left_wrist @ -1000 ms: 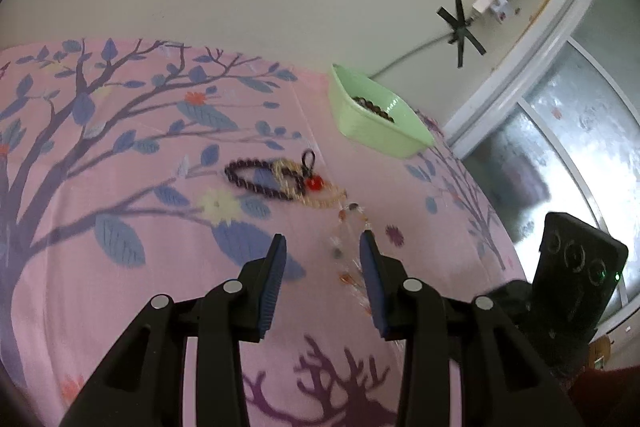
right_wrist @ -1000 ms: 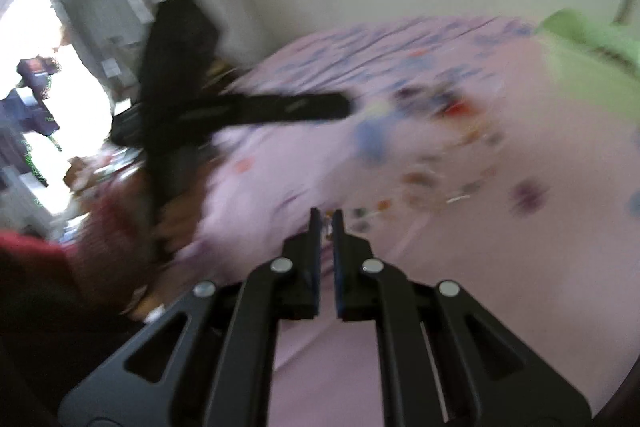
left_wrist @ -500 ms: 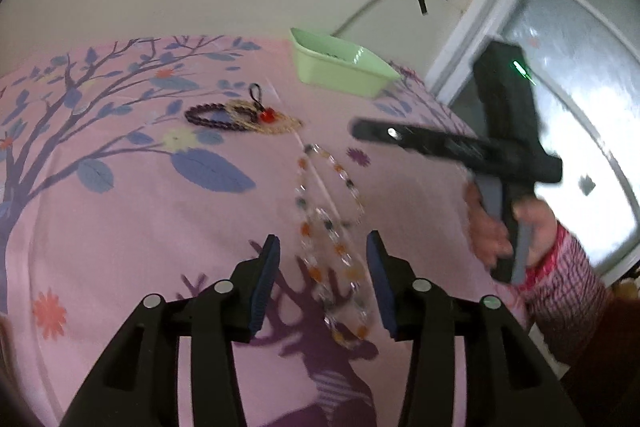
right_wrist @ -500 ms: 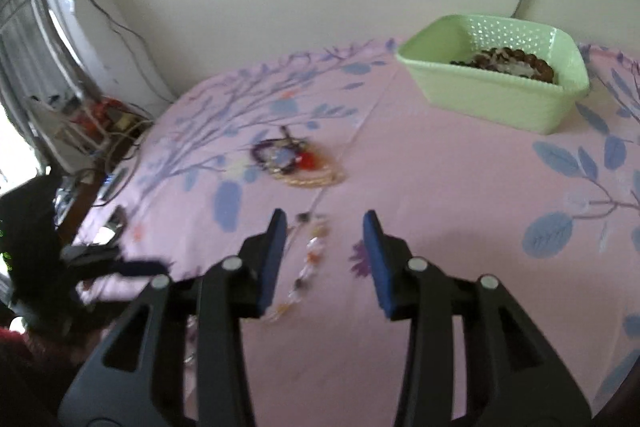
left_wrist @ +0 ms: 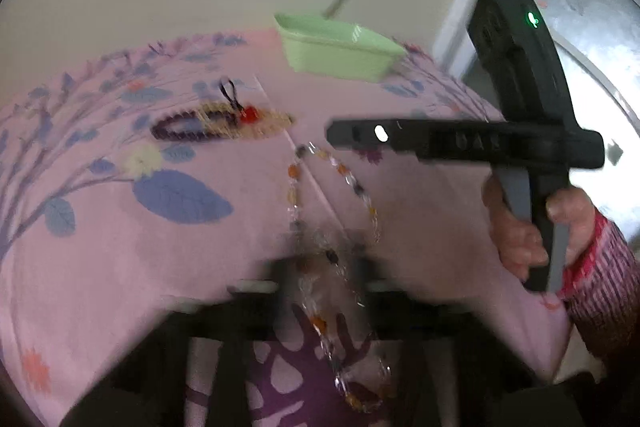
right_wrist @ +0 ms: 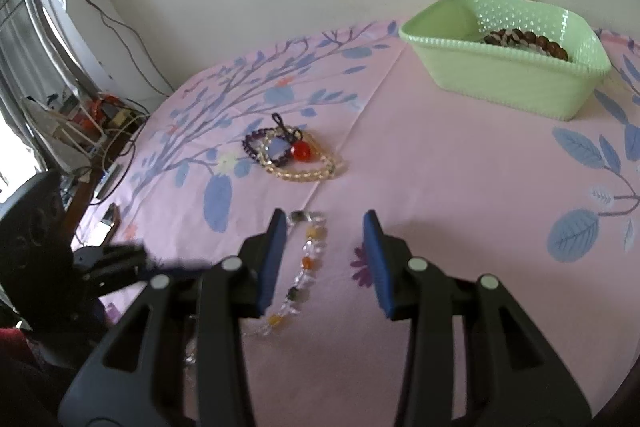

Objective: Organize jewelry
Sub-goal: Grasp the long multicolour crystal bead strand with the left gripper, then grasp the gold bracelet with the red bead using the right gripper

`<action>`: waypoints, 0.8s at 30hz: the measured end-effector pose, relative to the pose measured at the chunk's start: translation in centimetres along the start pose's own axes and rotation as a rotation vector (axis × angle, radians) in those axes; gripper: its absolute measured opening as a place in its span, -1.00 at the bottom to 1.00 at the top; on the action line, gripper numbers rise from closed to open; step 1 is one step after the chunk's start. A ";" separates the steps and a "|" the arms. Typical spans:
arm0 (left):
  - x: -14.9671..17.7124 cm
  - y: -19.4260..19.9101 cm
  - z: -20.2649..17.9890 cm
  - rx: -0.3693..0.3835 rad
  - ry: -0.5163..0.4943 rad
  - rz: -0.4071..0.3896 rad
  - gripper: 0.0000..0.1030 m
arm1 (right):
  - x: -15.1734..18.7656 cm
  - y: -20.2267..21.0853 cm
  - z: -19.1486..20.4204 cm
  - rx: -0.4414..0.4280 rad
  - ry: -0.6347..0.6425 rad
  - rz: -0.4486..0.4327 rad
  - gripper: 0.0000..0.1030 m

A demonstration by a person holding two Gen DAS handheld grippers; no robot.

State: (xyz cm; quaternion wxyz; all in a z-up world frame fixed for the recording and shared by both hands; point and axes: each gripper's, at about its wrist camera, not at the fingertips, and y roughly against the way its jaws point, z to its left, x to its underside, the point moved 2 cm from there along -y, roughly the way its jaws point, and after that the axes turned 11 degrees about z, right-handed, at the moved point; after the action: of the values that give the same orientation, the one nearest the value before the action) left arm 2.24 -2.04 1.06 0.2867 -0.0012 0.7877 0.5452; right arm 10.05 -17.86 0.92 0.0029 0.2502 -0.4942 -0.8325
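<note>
1. Two claws meet at the bead necklace (right_wrist: pixel 306 261), which lies stretched on the pink-clothed desk (right_wrist: pixel 440 167).
2. Left claw (left_wrist: pixel 320 267): blurred; its jaws have just been closing and are now closed, with the necklace's near strand between them.
3. Right claw (right_wrist: pixel 325 227): its jaws have just been opening and stand apart astride the necklace's far end, pads clear of the beads.
4. Beyond the necklace: a heap of bracelets (right_wrist: pixel 292 155).
5. Farthest from the necklace: a green basket (right_wrist: pixel 500 79) holding brown beads (right_wrist: pixel 528 41).
</note>
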 end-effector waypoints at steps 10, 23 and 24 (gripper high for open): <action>3.5 3.6 6.8 0.038 0.223 -0.074 -0.89 | -3.7 -3.9 4.3 0.196 0.255 0.069 -0.13; 3.8 4.3 7.0 0.102 0.254 -0.117 -0.89 | -0.1 2.4 5.7 0.136 0.231 -0.022 -1.00; 3.7 4.5 6.8 0.112 0.253 -0.121 -0.89 | 0.0 3.2 5.6 0.124 0.216 -0.038 -1.00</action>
State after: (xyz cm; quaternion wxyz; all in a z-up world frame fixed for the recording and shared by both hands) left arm 0.78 6.78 1.57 0.2172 -0.1013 0.8453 0.4775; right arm 6.87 -14.87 5.73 0.0248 0.3474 -0.5368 -0.7685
